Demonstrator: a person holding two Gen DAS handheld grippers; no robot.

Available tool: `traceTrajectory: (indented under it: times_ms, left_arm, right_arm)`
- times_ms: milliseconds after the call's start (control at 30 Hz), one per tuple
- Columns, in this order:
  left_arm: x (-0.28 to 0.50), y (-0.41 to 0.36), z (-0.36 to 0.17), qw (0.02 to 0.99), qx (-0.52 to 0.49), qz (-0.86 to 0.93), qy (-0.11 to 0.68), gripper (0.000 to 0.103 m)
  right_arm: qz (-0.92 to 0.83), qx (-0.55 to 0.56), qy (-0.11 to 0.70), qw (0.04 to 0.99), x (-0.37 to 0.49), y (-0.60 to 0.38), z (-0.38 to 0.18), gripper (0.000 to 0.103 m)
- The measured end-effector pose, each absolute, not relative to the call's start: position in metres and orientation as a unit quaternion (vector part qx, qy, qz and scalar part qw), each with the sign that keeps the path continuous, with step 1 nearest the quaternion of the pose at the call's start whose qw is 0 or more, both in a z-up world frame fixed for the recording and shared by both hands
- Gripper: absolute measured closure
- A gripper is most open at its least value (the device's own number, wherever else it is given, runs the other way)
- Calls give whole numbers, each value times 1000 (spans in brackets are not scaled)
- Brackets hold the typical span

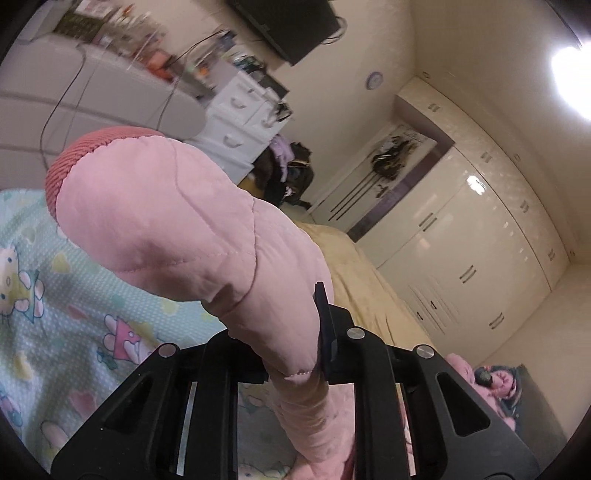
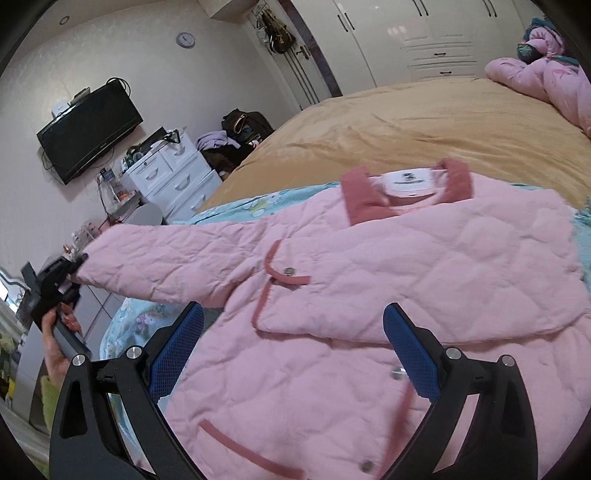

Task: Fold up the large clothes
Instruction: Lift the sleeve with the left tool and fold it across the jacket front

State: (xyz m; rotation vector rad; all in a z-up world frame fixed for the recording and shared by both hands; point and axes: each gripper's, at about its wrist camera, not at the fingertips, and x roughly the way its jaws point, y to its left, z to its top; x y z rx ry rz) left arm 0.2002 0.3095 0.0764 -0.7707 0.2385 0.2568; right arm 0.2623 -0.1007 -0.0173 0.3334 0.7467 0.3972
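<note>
A bedroom: bed (unmade), wardrobe, wall television.

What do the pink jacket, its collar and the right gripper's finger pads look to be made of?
Jacket: matte quilted fabric, apparently padded, judging by the diamond stitching and puffiness. Collar: darker pink ribbed cloth, possibly corduroy. Pads: blue with a fine grid texture, likely rubber or plastic.

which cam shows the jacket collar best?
Right wrist view. The collar lies flat and in full sight at the top of the pink jacket, white label visible inside. Left wrist view shows only the sleeve clamped in the left gripper; no collar. The right gripper hangs open.
</note>
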Motion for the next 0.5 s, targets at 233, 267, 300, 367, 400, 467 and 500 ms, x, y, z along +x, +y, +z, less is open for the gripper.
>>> traceTrajectory:
  times_ms: [233, 267, 300, 367, 400, 467, 500]
  left_arm:
    - [198, 263, 115, 931, -328, 112, 111, 92]
    - [198, 256, 119, 934, -322, 111, 110, 92]
    - [198, 251, 122, 936, -317, 110, 110, 92]
    - [198, 237, 129, 940, -306, 107, 108, 92]
    - [199, 227, 133, 943, -297, 105, 107, 92]
    - [200, 216, 139, 947, -287, 99, 106, 92]
    - [200, 209, 140, 949, -283, 94, 106, 92]
  right_arm:
    - [177, 197, 354, 897, 243, -150, -22, 6]
    - [176, 202, 354, 896, 241, -155, -23, 6]
    - [173, 209, 354, 895, 238, -162, -24, 6]
    - [167, 214, 359, 893, 237, -171, -25, 6]
    - [165, 218, 361, 892, 236, -176, -26, 6]
    - [164, 226, 360, 890, 233, -185, -28, 6]
    - [164, 230, 360, 889, 231, -189, -29, 6]
